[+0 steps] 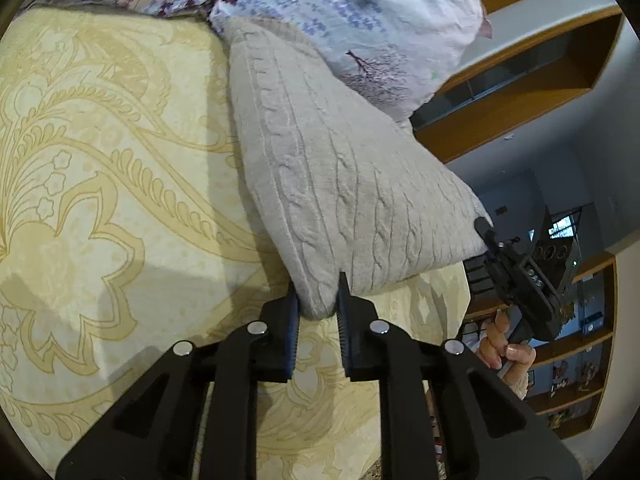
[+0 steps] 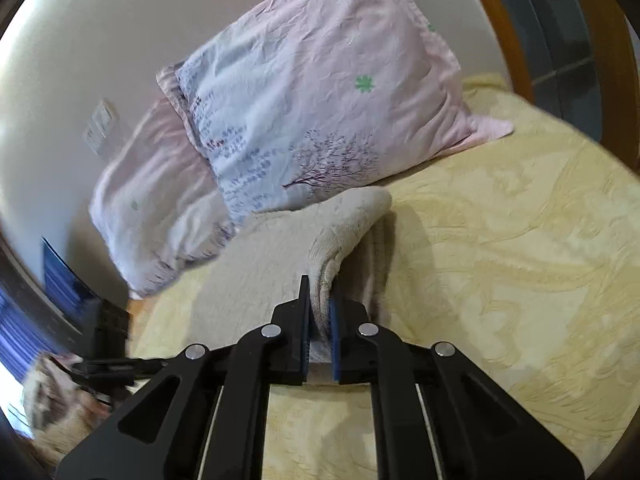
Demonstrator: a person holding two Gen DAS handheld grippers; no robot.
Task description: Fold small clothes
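Note:
A beige cable-knit garment (image 1: 328, 184) is lifted above a yellow patterned bedspread (image 1: 104, 184). My left gripper (image 1: 318, 300) is shut on its near corner. My right gripper shows in the left wrist view (image 1: 486, 230) at the garment's right corner, held by a hand (image 1: 504, 350). In the right wrist view my right gripper (image 2: 319, 300) is shut on a bunched edge of the garment (image 2: 344, 224), which stretches away to the left. The far end of the garment lies against the pillow.
A floral pink-and-blue pillow (image 2: 320, 92) lies at the head of the bed, also seen in the left wrist view (image 1: 360, 16). A second pillow (image 2: 160, 208) lies beside it. Wooden shelves (image 1: 532, 68) stand past the bed's right side. The bedspread (image 2: 500, 248) spreads to the right.

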